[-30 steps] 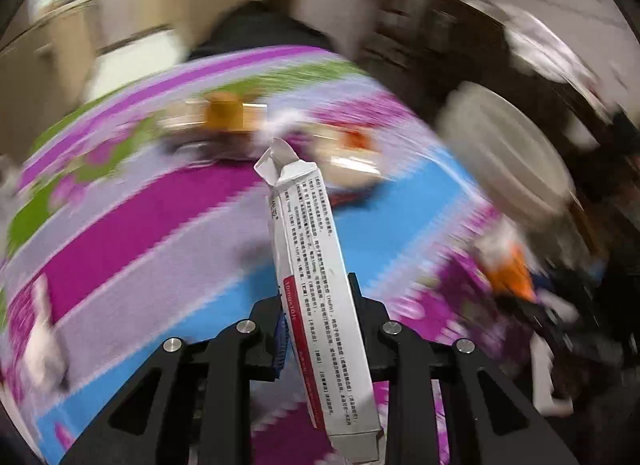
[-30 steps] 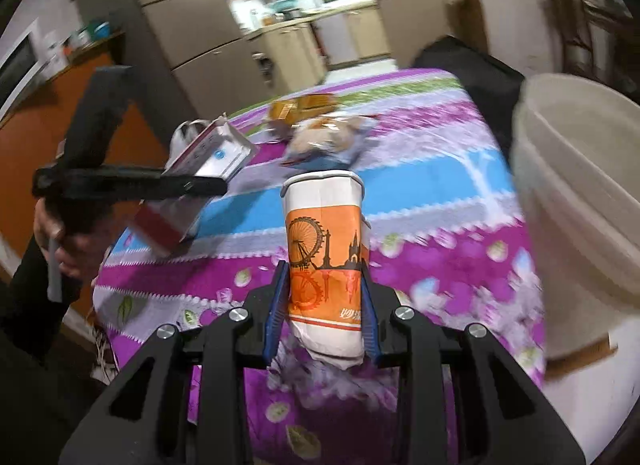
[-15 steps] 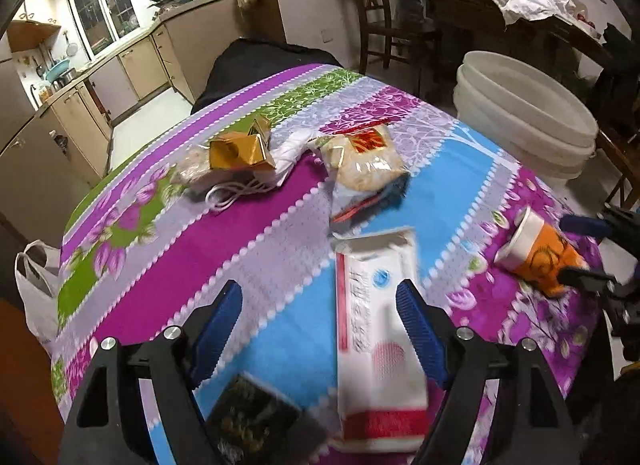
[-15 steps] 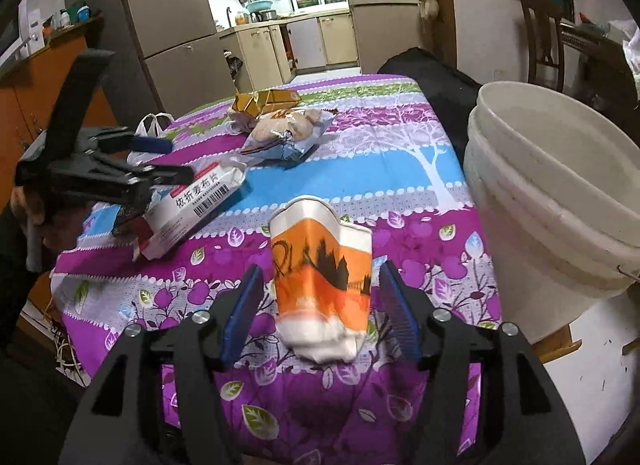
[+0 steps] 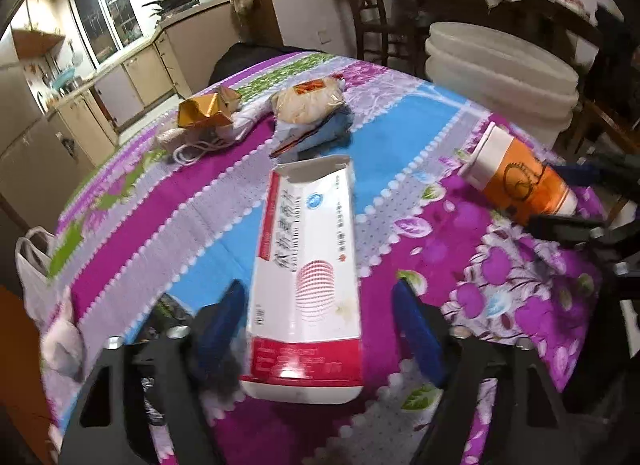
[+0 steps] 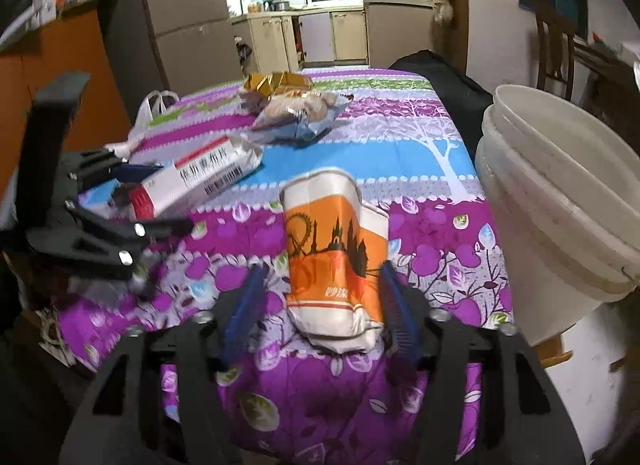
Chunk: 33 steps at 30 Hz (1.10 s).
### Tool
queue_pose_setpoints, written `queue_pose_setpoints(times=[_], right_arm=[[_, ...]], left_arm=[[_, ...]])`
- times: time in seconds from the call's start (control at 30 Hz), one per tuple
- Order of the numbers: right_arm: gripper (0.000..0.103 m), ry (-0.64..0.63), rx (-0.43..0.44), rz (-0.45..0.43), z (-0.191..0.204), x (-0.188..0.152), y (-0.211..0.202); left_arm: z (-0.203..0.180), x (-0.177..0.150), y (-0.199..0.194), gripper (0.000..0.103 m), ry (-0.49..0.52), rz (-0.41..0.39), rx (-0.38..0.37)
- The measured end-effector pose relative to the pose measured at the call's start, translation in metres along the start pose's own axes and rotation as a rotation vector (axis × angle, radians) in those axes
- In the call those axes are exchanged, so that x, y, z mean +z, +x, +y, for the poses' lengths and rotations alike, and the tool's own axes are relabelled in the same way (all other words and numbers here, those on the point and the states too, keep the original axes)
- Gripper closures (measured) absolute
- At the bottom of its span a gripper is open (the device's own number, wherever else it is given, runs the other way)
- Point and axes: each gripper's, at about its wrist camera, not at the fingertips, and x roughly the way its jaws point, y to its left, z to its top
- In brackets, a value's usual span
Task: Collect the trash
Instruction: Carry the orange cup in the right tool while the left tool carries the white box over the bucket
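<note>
A white and red carton (image 5: 308, 265) lies flat on the flowered tablecloth (image 5: 160, 225) between the fingers of my left gripper (image 5: 318, 329). Its jaws are closing, and neither pad presses on the carton. A crushed orange and white paper cup (image 6: 332, 241) lies on its side between the fingers of my right gripper (image 6: 320, 301). Those jaws are closing too, with a gap at the left pad. The right wrist view also shows the carton (image 6: 200, 181) and the left gripper (image 6: 160, 197). The cup (image 5: 520, 185) and right gripper (image 5: 568, 197) appear at the right of the left wrist view.
Stacked white buckets (image 6: 560, 193) stand off the table's right edge. At the far end lie a gold wrapper (image 5: 204, 113), a snack bag (image 5: 308, 103) and a white cord (image 5: 192, 149). A dark wrapper (image 5: 168, 317) lies by my left finger. A white plastic bag (image 5: 32, 261) hangs at the left edge.
A second ago both grippers were shut, the left on the upright carton, the right on the cup. Both let go; carton and cup now lie on the cloth, the jaws narrower than half a second ago.
</note>
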Motion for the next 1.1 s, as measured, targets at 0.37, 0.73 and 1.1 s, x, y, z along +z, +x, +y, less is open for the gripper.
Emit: queue_pose_setpoints(times=[0.37,0.73,1.1], right_arm=[[0.065,0.018,-0.044,-0.012,-0.002,-0.004,0.003],[0.075,0.097,0.003,-0.042,-0.007,0.003,-0.013],[0.075,0.055,0.072,0.015,0.004,0.051,-0.014]], left_arm=[[-0.001,-0.003,-0.001,0.056,-0.061,-0.053,-0.021],[0.003,0.005,-0.014,0.063,-0.152,-0.076,0.018],[0.009,0.062,-0.030,0.065,-0.204,-0.078,0.155]])
